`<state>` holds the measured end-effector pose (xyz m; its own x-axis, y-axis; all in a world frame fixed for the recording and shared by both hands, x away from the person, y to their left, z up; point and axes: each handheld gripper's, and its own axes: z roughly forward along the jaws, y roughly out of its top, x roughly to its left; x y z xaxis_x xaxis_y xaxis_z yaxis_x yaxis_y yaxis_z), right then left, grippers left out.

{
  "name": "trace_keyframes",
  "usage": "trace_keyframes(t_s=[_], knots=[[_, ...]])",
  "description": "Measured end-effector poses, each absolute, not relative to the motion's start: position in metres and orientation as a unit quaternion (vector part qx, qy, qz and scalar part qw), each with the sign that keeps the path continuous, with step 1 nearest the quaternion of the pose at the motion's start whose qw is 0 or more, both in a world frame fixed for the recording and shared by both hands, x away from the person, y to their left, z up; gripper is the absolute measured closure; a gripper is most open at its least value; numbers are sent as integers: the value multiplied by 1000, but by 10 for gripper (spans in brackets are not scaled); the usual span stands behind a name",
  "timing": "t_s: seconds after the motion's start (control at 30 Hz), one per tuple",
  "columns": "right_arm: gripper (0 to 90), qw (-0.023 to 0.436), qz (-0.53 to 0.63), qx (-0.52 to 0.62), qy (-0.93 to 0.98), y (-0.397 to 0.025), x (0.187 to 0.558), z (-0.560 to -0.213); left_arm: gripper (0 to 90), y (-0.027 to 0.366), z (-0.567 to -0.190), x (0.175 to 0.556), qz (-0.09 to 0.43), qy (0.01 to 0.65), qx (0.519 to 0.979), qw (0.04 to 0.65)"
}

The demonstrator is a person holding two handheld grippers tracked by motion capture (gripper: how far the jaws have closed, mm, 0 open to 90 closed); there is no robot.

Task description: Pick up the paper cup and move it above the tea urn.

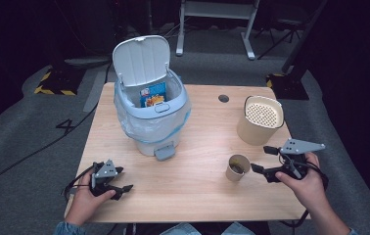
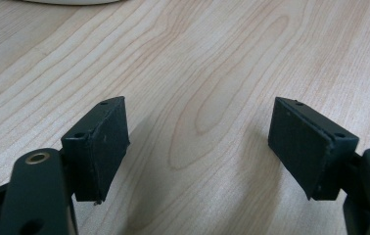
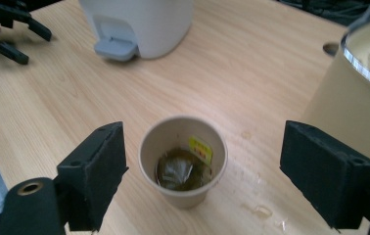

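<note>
A brown paper cup (image 1: 237,167) stands on the wooden table (image 1: 193,196) at the front right. It holds a wet tea bag (image 3: 175,169) with a yellow tag (image 3: 200,148). My right gripper (image 1: 260,158) is open just right of the cup, and in the right gripper view the cup (image 3: 183,196) sits between and slightly ahead of the spread pads (image 3: 100,171) without touching them. At the front left my left gripper (image 1: 126,178) rests low over bare wood, open and holding nothing (image 2: 197,142).
A white pedal bin (image 1: 151,112) with its lid up and a plastic liner stands at the back left, a blue packet (image 1: 152,94) inside. A beige container (image 1: 260,119) with a perforated insert sits behind the cup. Small drops (image 3: 259,210) lie by the cup.
</note>
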<state>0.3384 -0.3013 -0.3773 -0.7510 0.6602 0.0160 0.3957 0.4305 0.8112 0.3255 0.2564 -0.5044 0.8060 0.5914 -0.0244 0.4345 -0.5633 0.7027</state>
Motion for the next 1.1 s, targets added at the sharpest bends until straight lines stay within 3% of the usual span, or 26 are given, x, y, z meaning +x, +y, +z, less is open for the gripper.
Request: trace_keyframes(t_s=[0.57,1.1], knots=[[165,128,415,331,838,-299,342,-459,233,256,-504,326,109,294,877,365],[207,117,439,306,837,-275,358,-488,233,256,-504,326,109,294,877,365]])
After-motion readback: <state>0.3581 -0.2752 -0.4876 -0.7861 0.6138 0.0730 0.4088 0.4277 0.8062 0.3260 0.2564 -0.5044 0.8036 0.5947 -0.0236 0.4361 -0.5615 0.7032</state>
